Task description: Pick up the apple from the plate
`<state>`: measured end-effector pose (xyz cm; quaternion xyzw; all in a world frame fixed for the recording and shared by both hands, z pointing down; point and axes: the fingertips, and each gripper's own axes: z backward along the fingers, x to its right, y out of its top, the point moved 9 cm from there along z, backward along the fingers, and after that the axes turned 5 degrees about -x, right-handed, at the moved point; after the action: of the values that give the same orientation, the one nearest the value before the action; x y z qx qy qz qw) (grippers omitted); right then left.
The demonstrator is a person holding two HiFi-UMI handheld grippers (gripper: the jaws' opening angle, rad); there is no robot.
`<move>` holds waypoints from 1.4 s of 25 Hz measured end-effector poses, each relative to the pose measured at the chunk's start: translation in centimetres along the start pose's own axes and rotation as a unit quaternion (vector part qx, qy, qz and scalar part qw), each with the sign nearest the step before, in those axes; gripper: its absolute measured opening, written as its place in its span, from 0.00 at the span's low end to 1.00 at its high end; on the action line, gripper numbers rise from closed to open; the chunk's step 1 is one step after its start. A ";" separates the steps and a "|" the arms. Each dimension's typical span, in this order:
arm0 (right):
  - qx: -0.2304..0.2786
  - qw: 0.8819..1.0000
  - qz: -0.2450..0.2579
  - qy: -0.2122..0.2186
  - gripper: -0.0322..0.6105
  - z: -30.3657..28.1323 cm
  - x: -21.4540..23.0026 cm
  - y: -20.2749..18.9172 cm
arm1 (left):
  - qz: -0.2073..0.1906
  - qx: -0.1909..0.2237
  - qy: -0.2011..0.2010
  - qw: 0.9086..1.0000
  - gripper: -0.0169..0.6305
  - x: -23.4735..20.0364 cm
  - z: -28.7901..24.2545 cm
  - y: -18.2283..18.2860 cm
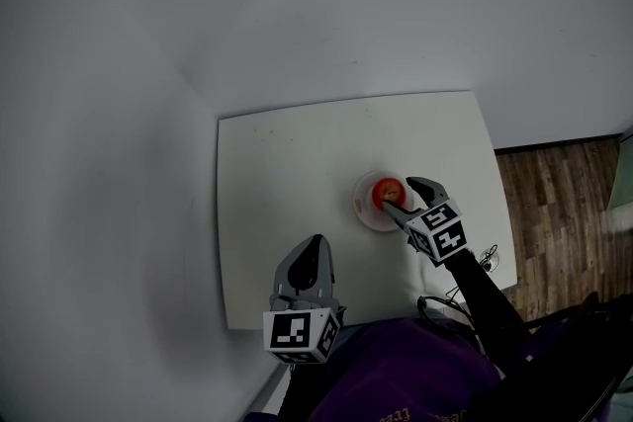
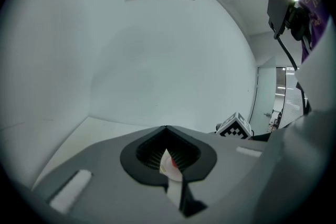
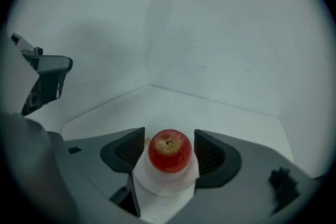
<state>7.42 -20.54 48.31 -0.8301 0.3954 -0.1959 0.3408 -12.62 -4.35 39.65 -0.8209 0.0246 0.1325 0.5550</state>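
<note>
The apple (image 3: 169,150) is sitting stem-up on the small white plate (image 3: 163,189), directly between the fingers (image 3: 211,153) of the right gripper (image 1: 404,196). Those fingers are being held wide apart, with a slim gap showing on either side of the fruit, so nothing is being gripped yet. The plate is lying under and just ahead of those fingertips on the white table (image 1: 287,212). The left gripper (image 1: 313,247) is being carried well back from the plate, its jaws pressed together on nothing. The apple is being judged as firm, smooth and rounded, fairly heavy for its size, with a waxy skin that could slide out from flat pads if taken too high or too low. The hold is probably best taken across the widest band, one pad on each flank, level with the middle, and closed gently enough that the flesh is not being bruised. The light plate may be dragged along if the fingertips are brushing its rim.
</note>
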 end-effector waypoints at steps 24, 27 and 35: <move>-0.050 0.998 0.028 -0.002 0.57 -3.7 -0.2 -1.0 | 0.008 -0.007 0.019 1.000 0.04 -2.2 0.5 -0.3; -0.049 0.998 0.025 -0.001 0.57 -3.7 -0.1 -1.0 | 0.008 -0.007 0.018 1.000 0.04 -2.2 0.4 -0.2; -0.036 0.999 0.022 -0.003 0.57 -3.6 0.0 -1.2 | 0.005 -0.008 0.010 1.000 0.04 -2.0 0.1 -0.4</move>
<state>5.88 -21.54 51.67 -0.8336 0.4192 -0.1714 0.3162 -14.46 -4.27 40.48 -0.8264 0.0329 0.1276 0.5474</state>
